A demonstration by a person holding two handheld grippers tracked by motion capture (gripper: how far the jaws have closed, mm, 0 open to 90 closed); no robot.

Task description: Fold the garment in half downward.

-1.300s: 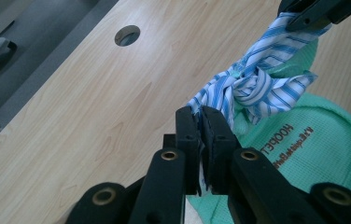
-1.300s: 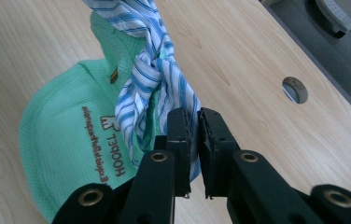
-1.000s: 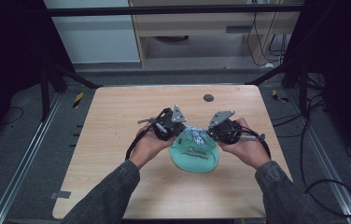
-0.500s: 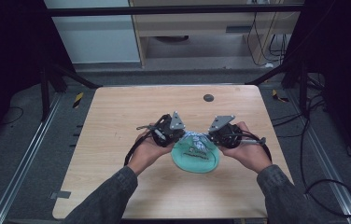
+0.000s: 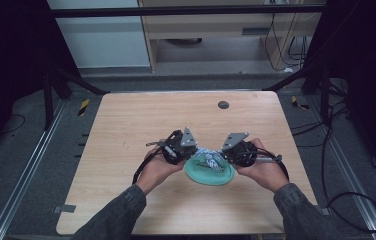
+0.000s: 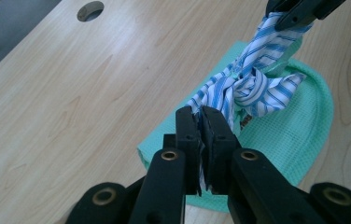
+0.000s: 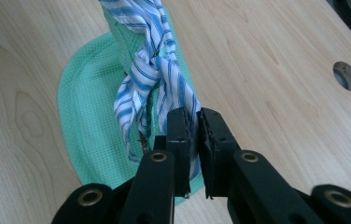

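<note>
A green mesh cloth [image 5: 216,176] lies flat on the wooden table, near the middle. A blue-and-white striped cloth [image 5: 207,157] is tied in a knot above it. My left gripper [image 5: 192,150] is shut on one end of the striped cloth [image 6: 253,88], and the fabric is pinched between its pads [image 6: 200,112]. My right gripper [image 5: 222,153] is shut on the other end, with the strip running from its fingertips [image 7: 193,114] up to the knot [image 7: 152,65]. The green cloth [image 6: 299,135] [image 7: 85,116] lies under the knot. The right gripper's jaws [image 6: 299,11] show in the left gripper view at the top right.
A round cable hole [image 5: 223,104] [image 6: 90,10] [image 7: 346,75] sits near the table's far edge. Bare wood [image 5: 126,135] stretches to the left of and beyond the hands. Black frame bars and cables [image 5: 346,200] surround the table on the floor.
Both hands have sunk a little toward the table with the striped cloth's ends in their grippers. Both grippers stay shut on the cloth.
</note>
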